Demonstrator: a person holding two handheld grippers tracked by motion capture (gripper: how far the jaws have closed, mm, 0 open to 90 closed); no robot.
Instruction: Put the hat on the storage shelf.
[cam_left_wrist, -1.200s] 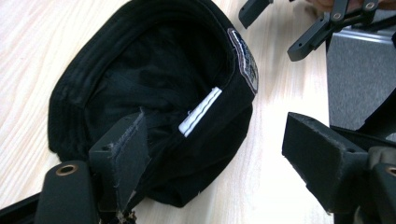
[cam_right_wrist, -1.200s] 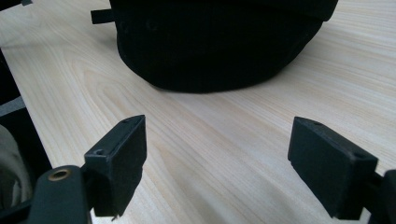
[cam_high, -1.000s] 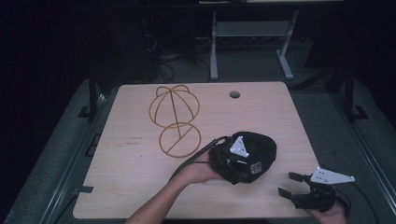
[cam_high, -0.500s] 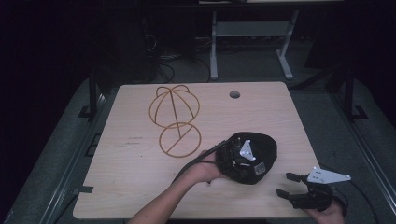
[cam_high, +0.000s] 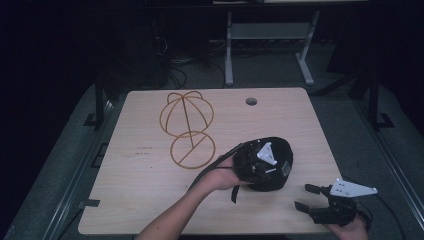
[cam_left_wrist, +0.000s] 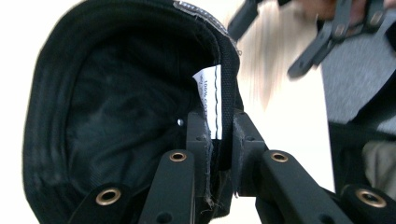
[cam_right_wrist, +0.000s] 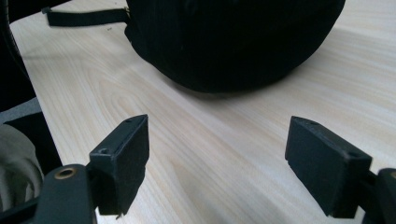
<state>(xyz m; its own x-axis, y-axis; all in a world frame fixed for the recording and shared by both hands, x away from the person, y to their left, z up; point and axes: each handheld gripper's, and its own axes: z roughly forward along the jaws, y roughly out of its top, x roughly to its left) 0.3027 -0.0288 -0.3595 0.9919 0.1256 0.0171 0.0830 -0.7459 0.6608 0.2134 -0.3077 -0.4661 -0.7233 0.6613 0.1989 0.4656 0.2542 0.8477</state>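
A black cap (cam_high: 281, 146) lies upside down on the wooden table (cam_high: 140, 190), right of centre. My left gripper (cam_high: 272, 167) is shut on its rim. In the left gripper view the jaws (cam_left_wrist: 219, 135) pinch the sweatband beside a white label (cam_left_wrist: 212, 102), and the cap's dark inside (cam_left_wrist: 116, 116) shows on the left. My right gripper (cam_high: 303, 197) is open near the front right corner, pointing at the cap from a short distance. Its pads (cam_right_wrist: 233, 154) stand wide apart with bare table between them, and the cap's crown (cam_right_wrist: 233, 42) is just ahead.
A gold wire hat stand (cam_high: 187, 132) rests on the table's back left part. A cable hole (cam_high: 251, 101) sits near the far edge. The cap's strap (cam_right_wrist: 84, 17) trails on the wood. The table's front edge runs just below the right gripper.
The left gripper and the cap have shifted slightly to the right and turned a little. The right gripper has edged a bit left toward the cap.
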